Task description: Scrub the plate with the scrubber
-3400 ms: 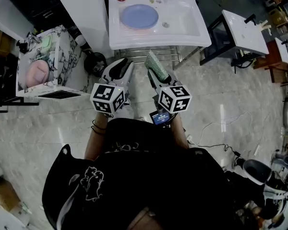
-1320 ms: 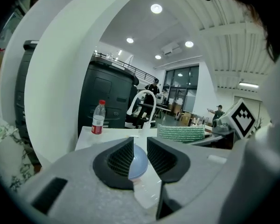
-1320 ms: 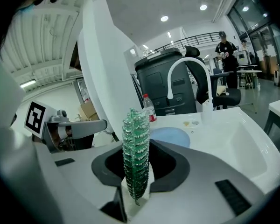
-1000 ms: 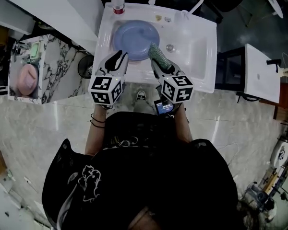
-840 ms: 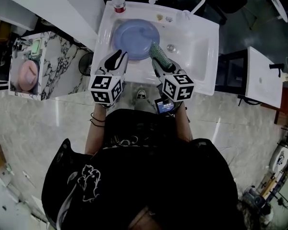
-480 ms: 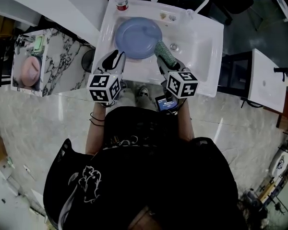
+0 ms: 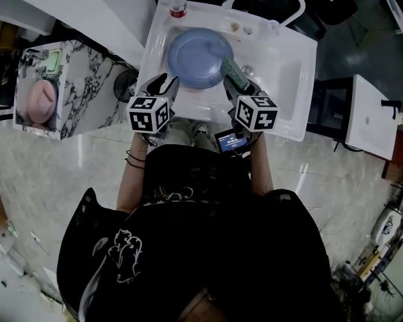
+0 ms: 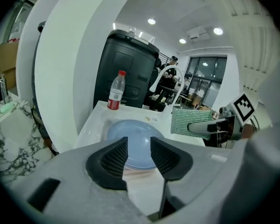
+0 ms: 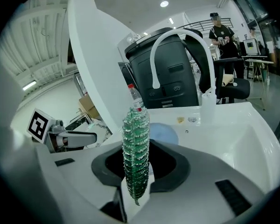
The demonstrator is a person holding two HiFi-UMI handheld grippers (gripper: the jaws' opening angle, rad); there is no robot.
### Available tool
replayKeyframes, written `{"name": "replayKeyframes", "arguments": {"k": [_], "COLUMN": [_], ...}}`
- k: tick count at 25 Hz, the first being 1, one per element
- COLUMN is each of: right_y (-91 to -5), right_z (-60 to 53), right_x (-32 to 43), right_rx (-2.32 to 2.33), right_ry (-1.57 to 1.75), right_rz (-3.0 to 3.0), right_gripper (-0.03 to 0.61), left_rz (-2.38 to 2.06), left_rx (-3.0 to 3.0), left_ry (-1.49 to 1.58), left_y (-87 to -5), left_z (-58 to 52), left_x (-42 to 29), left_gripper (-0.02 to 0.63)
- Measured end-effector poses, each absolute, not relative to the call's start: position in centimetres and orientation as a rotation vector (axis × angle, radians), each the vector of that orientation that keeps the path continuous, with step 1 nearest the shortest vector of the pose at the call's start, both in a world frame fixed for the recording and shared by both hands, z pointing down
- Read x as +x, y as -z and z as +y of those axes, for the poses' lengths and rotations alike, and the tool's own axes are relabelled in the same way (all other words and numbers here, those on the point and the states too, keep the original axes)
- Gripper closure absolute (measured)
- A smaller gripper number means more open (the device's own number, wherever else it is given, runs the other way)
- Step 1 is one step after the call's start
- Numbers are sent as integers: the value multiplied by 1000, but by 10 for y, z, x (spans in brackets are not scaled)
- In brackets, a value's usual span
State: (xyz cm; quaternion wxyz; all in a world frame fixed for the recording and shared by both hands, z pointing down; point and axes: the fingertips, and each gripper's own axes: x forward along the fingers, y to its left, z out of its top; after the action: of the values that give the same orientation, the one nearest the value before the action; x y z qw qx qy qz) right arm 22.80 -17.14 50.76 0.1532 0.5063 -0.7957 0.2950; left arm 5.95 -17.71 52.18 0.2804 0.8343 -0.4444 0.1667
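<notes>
My right gripper [image 9: 136,168] clamps the scrubber [image 9: 136,134] by the plate's [image 7: 197,57] right rim; left gripper [image 8: 139,149] gapes empty at the sink's [image 7: 287,69] front edge.

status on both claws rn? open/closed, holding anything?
Left claw: open, nothing between its jaws.
Right claw: closed on the scrubber.
</notes>
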Motion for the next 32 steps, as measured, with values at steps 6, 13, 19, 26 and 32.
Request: {"name": "replayKeyframes", "arguments": {"k": [6, 13, 19, 26, 32], "right_y": [-534, -571, -612, -622, -631], "right_z": [-202, -257, -292, -331, -344], "right_x": [218, 212, 210, 212, 200], "right_rx": [1318, 1231, 1134, 1205, 1202], "right_ry": [-752, -715, -707, -842, -825], "right_rz": [-2201, -2080, -1945, -1904, -1885], "right_gripper": [486, 486, 486, 488, 488], "left_rz": [-1109, -1041, -1029, -1047, -1034], "left_rx": [2172, 2080, 1981, 2002, 1948], "left_ry": [-516, -555, -505, -565, -494], "left_y": [-565, -608, -629, -641, -643], "left_z": [-192, -211, -228, -237, -238], "left_x": [53, 50, 51, 44, 40], "left_gripper": [463, 459, 458, 495, 494]}}
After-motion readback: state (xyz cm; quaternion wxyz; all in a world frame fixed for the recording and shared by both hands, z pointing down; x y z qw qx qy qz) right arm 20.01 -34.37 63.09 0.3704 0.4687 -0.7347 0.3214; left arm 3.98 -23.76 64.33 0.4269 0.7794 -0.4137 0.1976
